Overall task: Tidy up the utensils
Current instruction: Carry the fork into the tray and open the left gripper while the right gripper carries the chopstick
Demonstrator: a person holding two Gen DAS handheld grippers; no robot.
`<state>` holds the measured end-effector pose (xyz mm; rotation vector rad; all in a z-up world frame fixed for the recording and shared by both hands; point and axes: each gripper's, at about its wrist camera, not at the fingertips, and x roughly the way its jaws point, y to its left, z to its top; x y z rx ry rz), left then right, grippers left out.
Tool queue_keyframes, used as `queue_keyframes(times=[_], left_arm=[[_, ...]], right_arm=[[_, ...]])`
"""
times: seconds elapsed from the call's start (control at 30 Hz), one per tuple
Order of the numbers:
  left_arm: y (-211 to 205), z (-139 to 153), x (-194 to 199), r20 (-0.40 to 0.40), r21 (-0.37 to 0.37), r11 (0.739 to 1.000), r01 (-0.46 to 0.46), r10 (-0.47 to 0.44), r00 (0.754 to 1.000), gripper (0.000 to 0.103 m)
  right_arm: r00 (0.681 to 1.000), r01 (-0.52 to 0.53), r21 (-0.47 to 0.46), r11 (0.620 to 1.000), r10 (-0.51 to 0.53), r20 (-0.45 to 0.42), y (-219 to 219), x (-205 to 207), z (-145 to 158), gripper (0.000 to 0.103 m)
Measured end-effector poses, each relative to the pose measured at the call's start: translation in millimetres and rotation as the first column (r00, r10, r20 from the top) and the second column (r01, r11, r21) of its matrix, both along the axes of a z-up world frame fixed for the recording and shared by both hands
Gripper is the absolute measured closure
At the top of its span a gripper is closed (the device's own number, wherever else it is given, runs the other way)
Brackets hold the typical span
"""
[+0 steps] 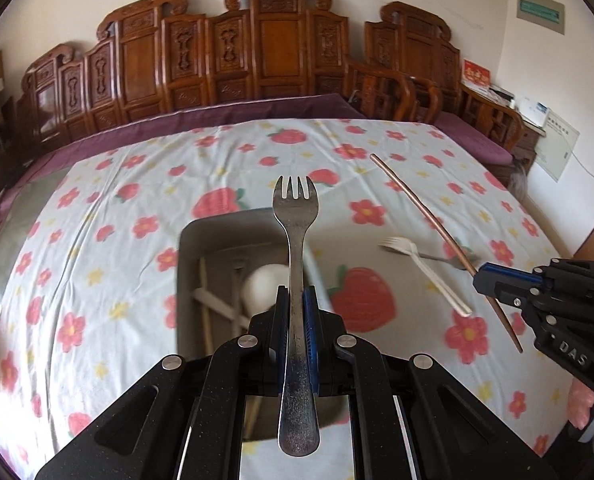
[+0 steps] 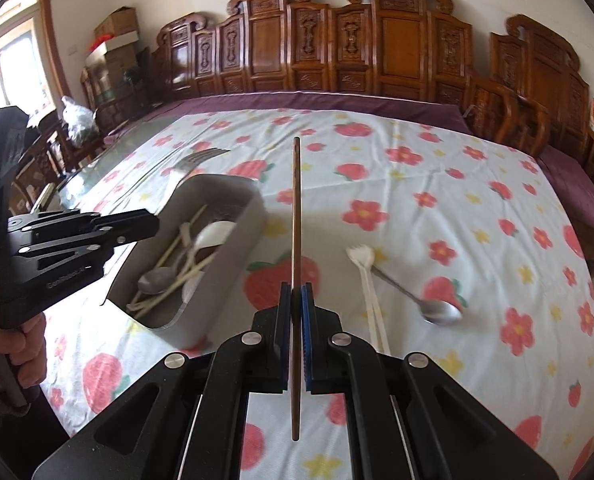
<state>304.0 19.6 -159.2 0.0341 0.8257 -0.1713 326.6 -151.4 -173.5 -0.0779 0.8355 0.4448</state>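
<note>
Covering the table, a strawberry-print cloth (image 2: 417,208) before carved wooden chairs (image 2: 377,40); left claw (image 1: 295,300) gripping fork (image 1: 293,216), right claw (image 2: 296,296) chopstick (image 2: 296,208).

We see a metal fork (image 1: 295,240), dull grey and speckled with wear along its handle, and a thin brown chopstick (image 2: 296,240) with a smooth, wood-like sheen. The printed cloth (image 2: 437,208) on the table looks soft, matt and faintly creased. The grey tray (image 2: 201,200) looks like smooth matt plastic. On the cloth lie a shiny metal spoon (image 2: 433,306) and a pale plastic fork (image 2: 367,284).
</note>
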Motion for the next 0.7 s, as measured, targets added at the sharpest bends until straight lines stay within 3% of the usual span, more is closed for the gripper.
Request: queue_keyframes(times=[0.3, 0.7], left_arm=[[33.4, -17.5, 13.4, -0.035, -0.029, 0.998, -0.051, 0.05, 0.998, 0.096], [45.7, -31.3, 20.2, -0.07, -0.017, 0.997, -0.072, 0.07, 0.995, 0.096]], right_arm=[[0.998, -0.061, -0.002, 0.998, 0.061, 0.0, 47.7, 1.9, -0.8, 0.097], [0.995, -0.094, 0.002, 0.996, 0.094, -0.025, 80.9, 6.7, -7.1, 0.097]])
